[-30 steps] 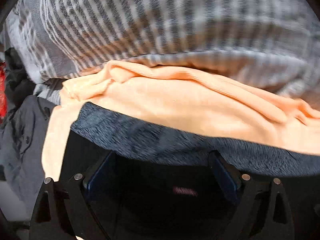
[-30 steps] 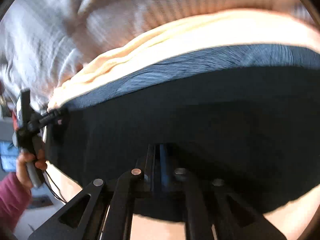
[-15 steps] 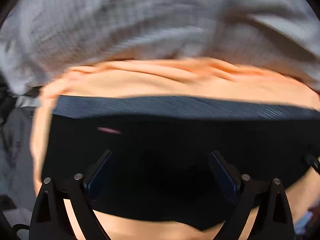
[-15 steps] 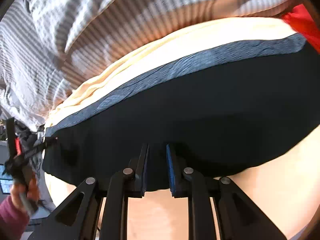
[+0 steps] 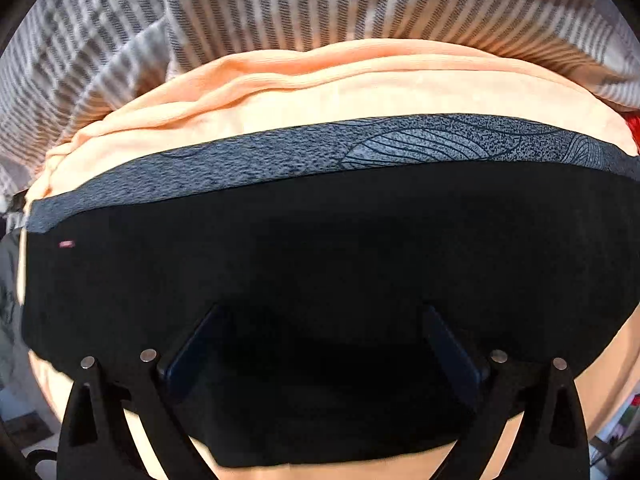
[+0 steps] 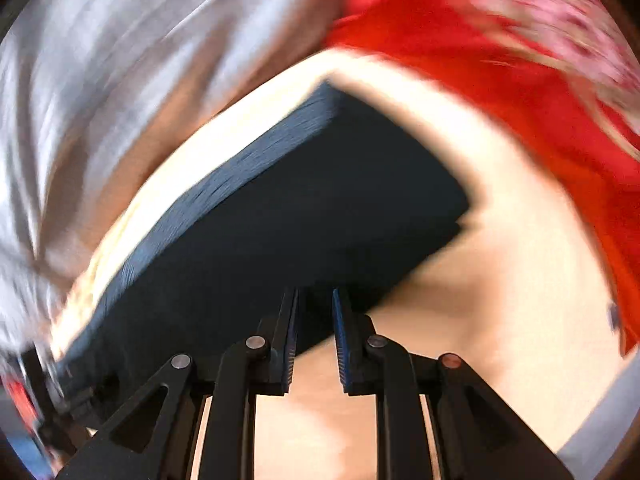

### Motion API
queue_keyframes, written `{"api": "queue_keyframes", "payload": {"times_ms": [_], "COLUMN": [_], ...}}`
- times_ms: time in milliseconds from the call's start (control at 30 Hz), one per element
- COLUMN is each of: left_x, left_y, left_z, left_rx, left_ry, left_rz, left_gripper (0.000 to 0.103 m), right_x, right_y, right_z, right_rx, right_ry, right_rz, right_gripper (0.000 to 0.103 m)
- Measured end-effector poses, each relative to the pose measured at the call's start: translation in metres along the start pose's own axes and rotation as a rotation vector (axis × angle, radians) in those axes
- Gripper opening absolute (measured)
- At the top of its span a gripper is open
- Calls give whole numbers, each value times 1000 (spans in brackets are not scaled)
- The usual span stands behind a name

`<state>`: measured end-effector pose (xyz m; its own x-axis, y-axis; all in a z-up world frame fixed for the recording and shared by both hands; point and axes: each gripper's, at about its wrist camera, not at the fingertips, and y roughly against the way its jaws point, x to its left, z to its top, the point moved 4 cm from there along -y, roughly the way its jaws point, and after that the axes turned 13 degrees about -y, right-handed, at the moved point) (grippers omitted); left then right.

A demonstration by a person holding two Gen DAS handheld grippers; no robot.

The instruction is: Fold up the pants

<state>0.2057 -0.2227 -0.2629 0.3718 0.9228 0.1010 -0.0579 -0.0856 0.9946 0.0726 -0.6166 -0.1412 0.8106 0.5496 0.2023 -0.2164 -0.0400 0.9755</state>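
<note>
The black pants (image 5: 320, 248) lie folded flat, their grey patterned waistband (image 5: 360, 152) along the far edge. My left gripper (image 5: 320, 320) hovers straight over them, its jaws wide open, and the blue pads (image 5: 192, 344) touch nothing. In the right wrist view, which is blurred by motion, the right-hand corner of the pants (image 6: 320, 208) shows. My right gripper (image 6: 316, 296) stands at their near edge with a narrow gap between its pads (image 6: 294, 320). No cloth is pinched between them.
The pants rest on a peach-orange garment (image 5: 320, 88) spread over grey striped bedding (image 5: 280, 8). A red cloth (image 6: 480, 60) lies just right of the pants. A blurred black-and-red object (image 6: 36, 380) sits at the pants' left end.
The right jaws went from shut to slightly parted, and that gripper swung toward the pants' right corner, bringing the red cloth into view. The left gripper slid over the pants, staying open.
</note>
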Motion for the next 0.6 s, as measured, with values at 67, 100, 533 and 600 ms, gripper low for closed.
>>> {"api": "queue_keyframes", "payload": {"times_ms": [67,100,533,600], "left_x": [-4,-9,-112,-106], "left_y": [15,24,18,15], "left_z": [5,10,44,38], "left_rx": [-32,-49,-64,-69], "left_ry": [4,6,-15,10], "left_rz": [9,5,-10,-27], "left_gripper": [100,100,101,103], "right_x": [-4,-1,40,35], "right_y": [9,12,-39,-19], "right_z": [14,23,95,85], "right_rx": [-28,-37,-11,-18], "right_ry": [-8,5,75,94], "right_rz": [37,60,65,103], "right_gripper": [19,19,13,16]}}
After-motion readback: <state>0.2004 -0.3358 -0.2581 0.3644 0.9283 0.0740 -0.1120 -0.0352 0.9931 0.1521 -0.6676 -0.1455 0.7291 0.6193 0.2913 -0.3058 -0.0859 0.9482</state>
